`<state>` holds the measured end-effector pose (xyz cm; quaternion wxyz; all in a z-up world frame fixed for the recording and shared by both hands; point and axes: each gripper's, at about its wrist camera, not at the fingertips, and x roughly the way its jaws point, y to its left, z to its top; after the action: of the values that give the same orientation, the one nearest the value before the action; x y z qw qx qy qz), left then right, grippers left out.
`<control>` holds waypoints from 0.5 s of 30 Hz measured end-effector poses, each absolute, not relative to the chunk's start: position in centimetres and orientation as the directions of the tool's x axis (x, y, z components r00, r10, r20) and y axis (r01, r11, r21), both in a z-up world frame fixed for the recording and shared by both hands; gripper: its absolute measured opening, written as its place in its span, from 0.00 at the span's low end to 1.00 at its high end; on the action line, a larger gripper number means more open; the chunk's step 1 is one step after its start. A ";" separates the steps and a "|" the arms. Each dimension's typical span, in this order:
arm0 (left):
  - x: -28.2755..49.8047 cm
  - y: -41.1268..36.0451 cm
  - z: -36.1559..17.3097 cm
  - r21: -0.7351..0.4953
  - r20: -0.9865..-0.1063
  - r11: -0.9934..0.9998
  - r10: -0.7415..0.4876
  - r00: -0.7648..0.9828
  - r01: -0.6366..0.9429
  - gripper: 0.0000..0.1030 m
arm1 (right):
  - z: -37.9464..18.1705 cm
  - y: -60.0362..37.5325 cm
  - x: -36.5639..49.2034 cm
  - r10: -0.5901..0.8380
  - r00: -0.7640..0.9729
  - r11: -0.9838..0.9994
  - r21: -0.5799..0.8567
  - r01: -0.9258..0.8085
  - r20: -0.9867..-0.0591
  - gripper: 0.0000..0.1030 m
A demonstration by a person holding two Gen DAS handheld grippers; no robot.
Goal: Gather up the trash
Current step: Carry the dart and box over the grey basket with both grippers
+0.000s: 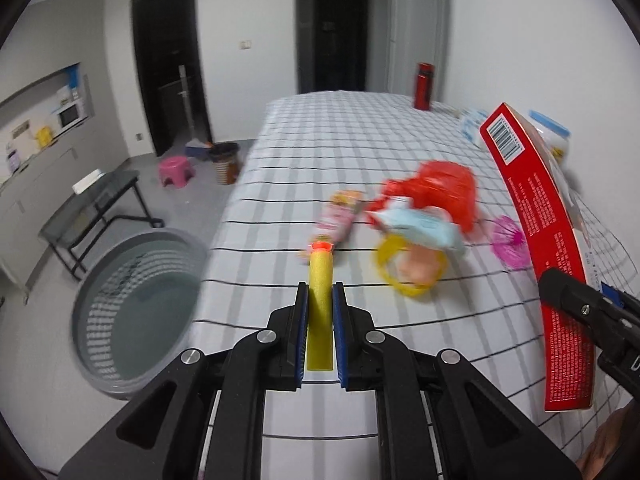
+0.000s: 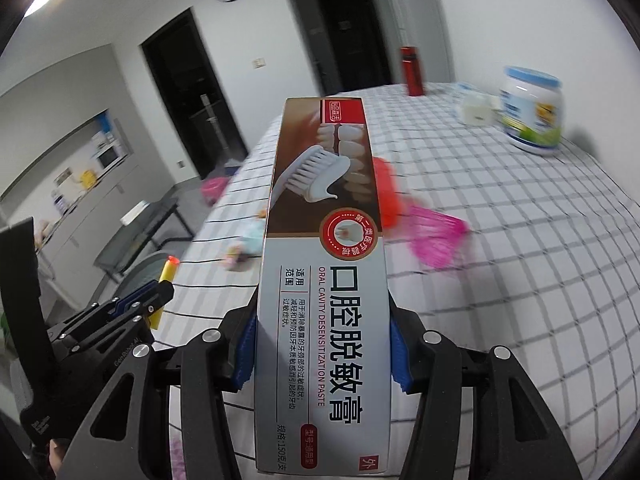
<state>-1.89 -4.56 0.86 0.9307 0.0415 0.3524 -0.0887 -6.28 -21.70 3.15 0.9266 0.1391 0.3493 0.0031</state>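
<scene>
Left hand-held gripper [image 1: 320, 304] pinches a yellow foam dart with an orange tip [image 1: 320, 280] above the near edge of the checked-cloth worktop [image 1: 360, 128], beside a grey mesh waste basket [image 1: 132, 312] on the floor. Right hand-held gripper [image 2: 322, 344] clamps a long red-and-grey toothpaste carton [image 2: 324, 272] over the worktop. Blurred wrappers, including a red plastic bag [image 1: 440, 188], lie mid-worktop.

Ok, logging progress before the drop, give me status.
Left gripper shut on foam dart. Right gripper shut on toothpaste box. Grey bin open below table edge, path clear. Wrappers left on table.
</scene>
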 end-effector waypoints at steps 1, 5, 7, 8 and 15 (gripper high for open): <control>-1.8 -3.7 0.9 0.017 -0.661 0.984 -0.124 0.740 0.180 0.12 | 3.3 -20.7 -5.8 0.118 0.756 0.965 0.255 0.067 -0.644 0.50; -1.6 0.2 1.2 0.025 -0.652 0.993 -0.072 0.755 0.116 0.12 | 3.8 -16.7 -3.7 0.193 0.741 0.966 0.256 -0.029 -0.644 0.50; -1.3 1.7 1.0 0.033 -0.652 0.995 -0.046 0.757 0.089 0.12 | 3.9 -14.9 -2.6 0.230 0.728 0.963 0.257 -0.077 -0.645 0.50; -1.1 2.6 0.9 0.037 -0.655 0.997 -0.032 0.755 0.074 0.12 | 3.9 -13.8 -1.8 0.254 0.719 0.960 0.259 -0.106 -0.647 0.50; 1.1 8.8 -1.3 0.040 -0.701 0.998 0.059 0.711 -0.043 0.12 | 2.7 -7.8 3.1 0.355 0.639 0.935 0.273 -0.228 -0.683 0.50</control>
<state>1.12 8.78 -1.32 0.9249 0.0101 0.3791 0.0275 3.06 -7.82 2.65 0.9015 0.0807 0.3932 0.1616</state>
